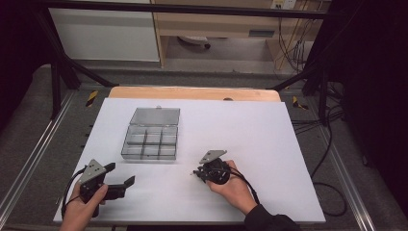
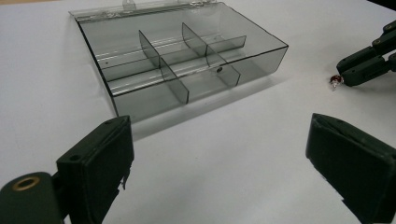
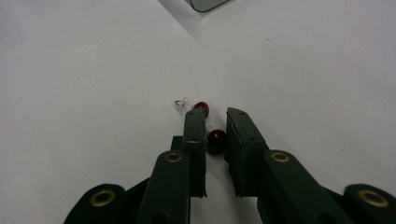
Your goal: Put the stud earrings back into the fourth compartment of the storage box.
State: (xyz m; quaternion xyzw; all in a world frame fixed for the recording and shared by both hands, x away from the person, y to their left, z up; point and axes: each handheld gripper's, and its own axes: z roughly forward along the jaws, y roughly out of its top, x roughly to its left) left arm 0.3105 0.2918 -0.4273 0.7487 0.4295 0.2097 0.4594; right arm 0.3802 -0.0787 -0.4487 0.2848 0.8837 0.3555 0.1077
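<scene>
lower centre of the right gripper view: right gripper (image 3: 216, 126) fingers nearly closed around a red bead (image 3: 216, 141) on the white surface (image 3: 93, 70); close gently, centred. left gripper (image 2: 219, 163) wide open, empty.

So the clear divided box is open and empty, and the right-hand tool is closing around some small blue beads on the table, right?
Nearly. The beads between the right gripper jaws are dark red, not blue, as the right gripper view shows. The box is indeed open and empty.
</scene>
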